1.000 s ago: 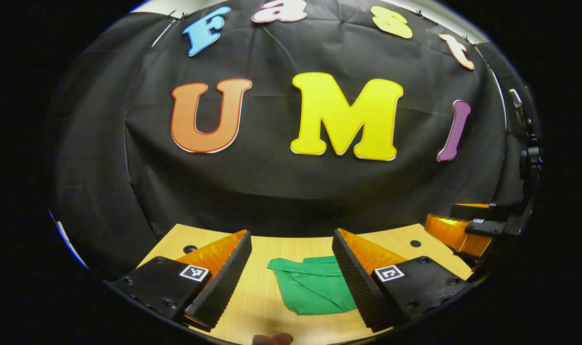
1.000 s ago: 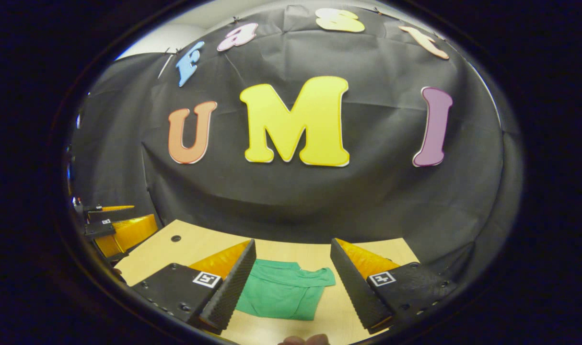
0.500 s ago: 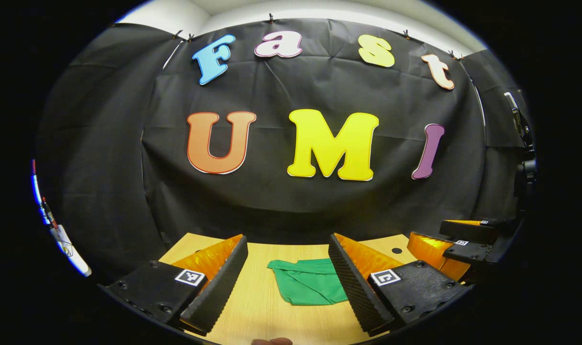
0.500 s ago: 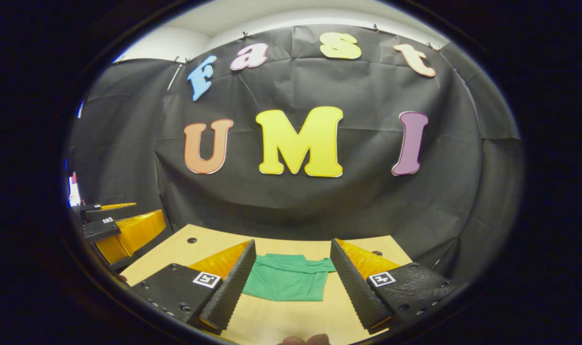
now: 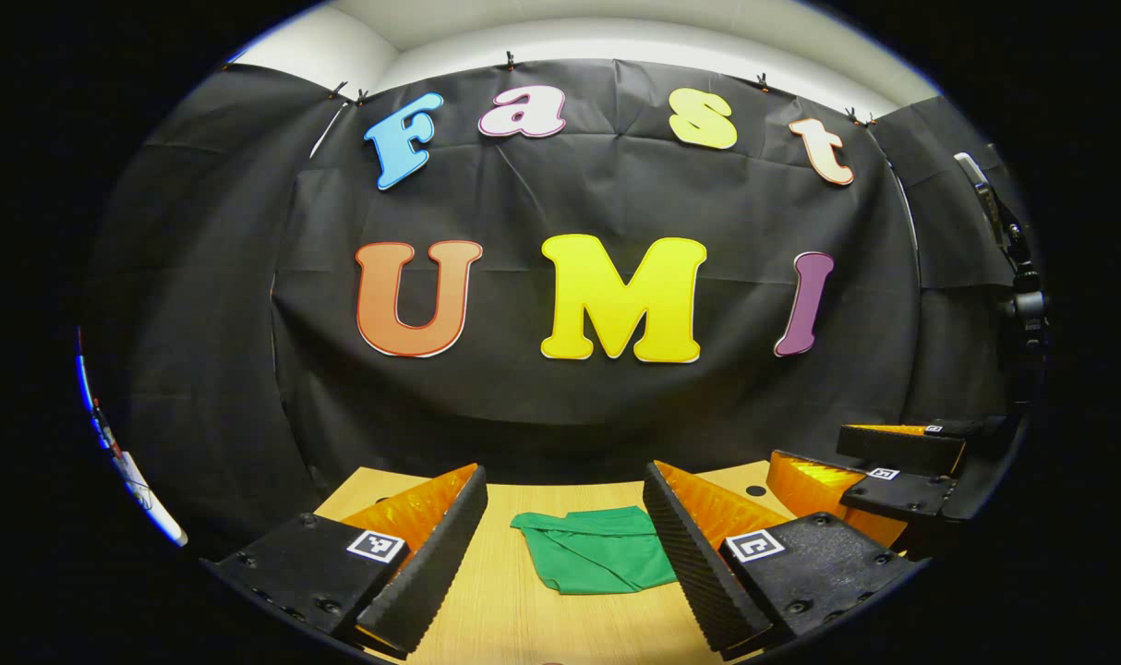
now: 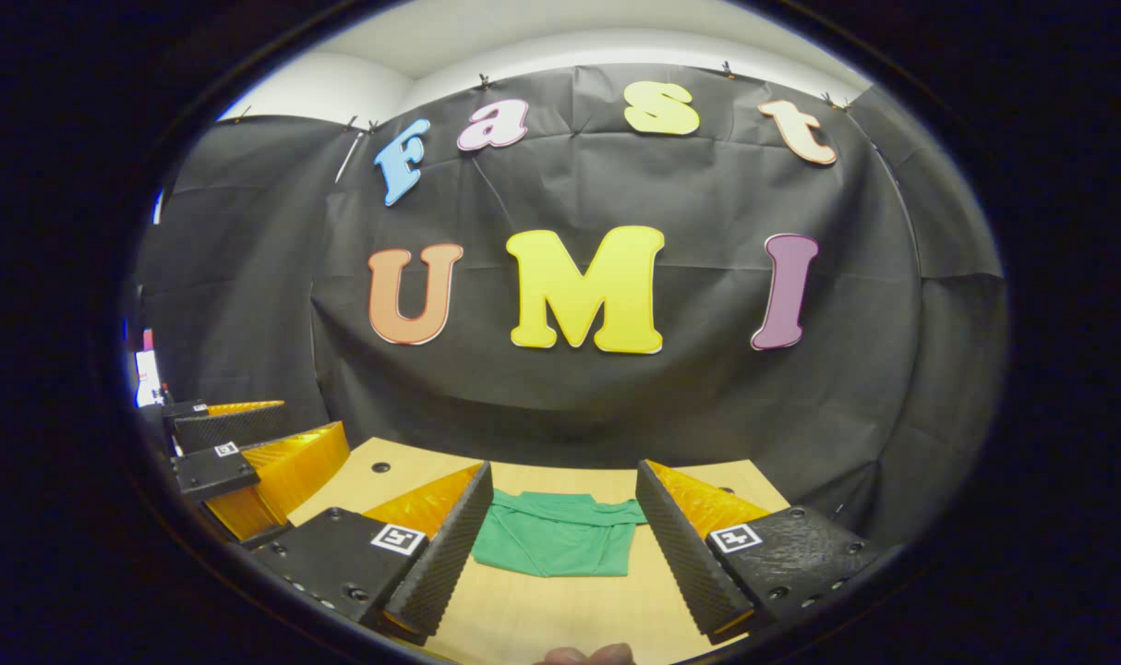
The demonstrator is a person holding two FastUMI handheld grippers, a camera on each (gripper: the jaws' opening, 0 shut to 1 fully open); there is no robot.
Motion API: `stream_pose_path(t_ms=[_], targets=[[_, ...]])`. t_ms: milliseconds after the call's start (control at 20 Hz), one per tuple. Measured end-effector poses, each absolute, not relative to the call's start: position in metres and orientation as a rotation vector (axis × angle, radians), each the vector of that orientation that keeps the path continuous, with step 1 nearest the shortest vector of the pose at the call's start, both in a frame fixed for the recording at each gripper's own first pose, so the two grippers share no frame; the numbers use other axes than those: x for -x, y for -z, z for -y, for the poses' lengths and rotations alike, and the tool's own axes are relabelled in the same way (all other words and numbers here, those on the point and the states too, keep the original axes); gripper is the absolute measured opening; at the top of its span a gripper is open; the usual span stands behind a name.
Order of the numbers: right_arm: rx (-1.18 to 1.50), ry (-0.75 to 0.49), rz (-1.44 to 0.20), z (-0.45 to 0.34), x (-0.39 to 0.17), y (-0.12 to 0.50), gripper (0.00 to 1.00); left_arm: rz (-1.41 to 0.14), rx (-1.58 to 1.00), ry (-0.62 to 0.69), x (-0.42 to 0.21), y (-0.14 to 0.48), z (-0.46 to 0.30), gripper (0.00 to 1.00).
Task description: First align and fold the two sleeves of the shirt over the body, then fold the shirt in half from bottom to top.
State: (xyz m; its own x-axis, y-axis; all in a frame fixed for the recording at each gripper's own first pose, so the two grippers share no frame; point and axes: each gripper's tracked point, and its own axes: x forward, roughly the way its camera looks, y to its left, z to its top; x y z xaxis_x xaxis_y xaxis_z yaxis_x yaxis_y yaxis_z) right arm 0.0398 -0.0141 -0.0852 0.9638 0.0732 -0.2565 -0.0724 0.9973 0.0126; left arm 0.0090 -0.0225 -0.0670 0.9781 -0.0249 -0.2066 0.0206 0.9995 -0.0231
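One green fabric shirt [image 5: 597, 559], folded into a compact bundle, lies flat on the light wooden table [image 5: 514, 610], ahead of both tools. Left tool [image 5: 565, 563] and right tool [image 6: 556, 554] hover with fingers spread wide, gripping nothing.

Green shirt [image 5: 597, 559] [image 6: 553, 545], folded into a compact flat rectangle, lying toward the far side of the wooden table [image 6: 560, 614], collar end farthest.
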Motion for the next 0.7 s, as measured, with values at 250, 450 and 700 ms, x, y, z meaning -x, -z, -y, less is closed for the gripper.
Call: stream_pose_path(t_ms=[250, 450, 700], targets=[[0.003, -0.072, -0.255, 0.012, -0.045, 0.086, 0.96, -0.192, 0.026, -0.010, -0.017, 0.063, 0.013, 1.00], [0.001, -0.075, -0.240, 0.010, -0.050, 0.082, 0.96, -0.186, 0.017, -0.038, -0.022, 0.064, 0.005, 1.00], [-0.002, -0.071, -0.219, 0.013, -0.056, 0.076, 0.92, -0.181, 0.005, -0.067, -0.027, 0.064, 0.002, 1.00]])
